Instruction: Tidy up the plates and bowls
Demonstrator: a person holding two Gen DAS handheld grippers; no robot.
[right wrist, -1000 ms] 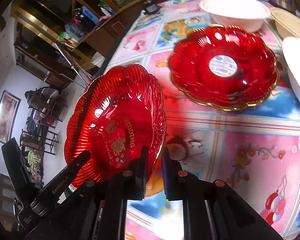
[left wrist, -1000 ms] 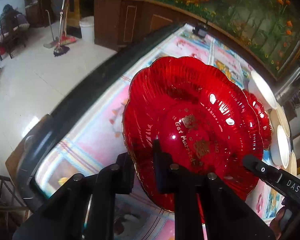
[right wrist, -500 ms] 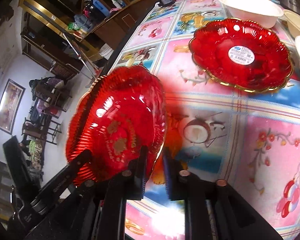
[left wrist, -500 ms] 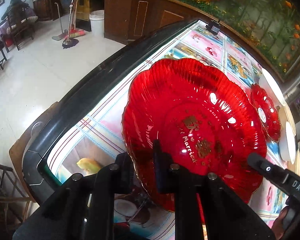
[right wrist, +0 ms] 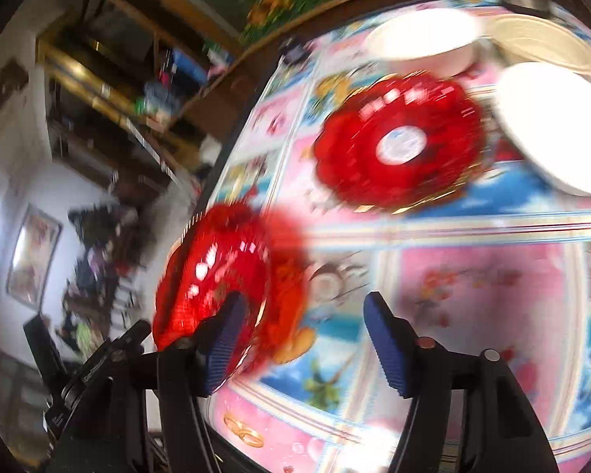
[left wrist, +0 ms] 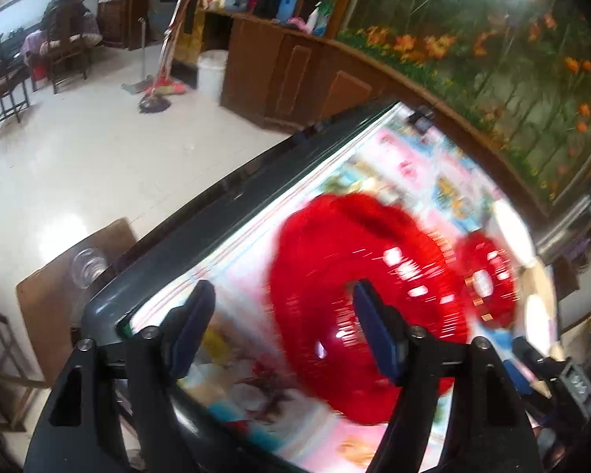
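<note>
left claw (left wrist: 281,325) stands spread, jaws having just been opening, its pads off the big red plate (left wrist: 368,307); the plate's near edge shows behind the right finger, nothing pinched. right claw (right wrist: 301,341) likewise spread, jaws just opened, the same plate (right wrist: 212,276) beside its left finger and not between the pads. both views are smeared, so contact cannot be confirmed.

position: the big red plate lies close to the near left edge of the counter (left wrist: 157,276), well apart from the second red plate (right wrist: 398,146). beyond that second plate sit a white bowl (right wrist: 421,39), a white dish (right wrist: 555,126) and a ribbed cream dish (right wrist: 539,43).

risk, as judged: the plate looks freshly let go and possibly unsettled. so near the counter edge, it could rock or slide over to the floor (left wrist: 78,165). a finger drawn back carelessly could catch its rim and flip it. the glossy cloth offers little friction.
</note>
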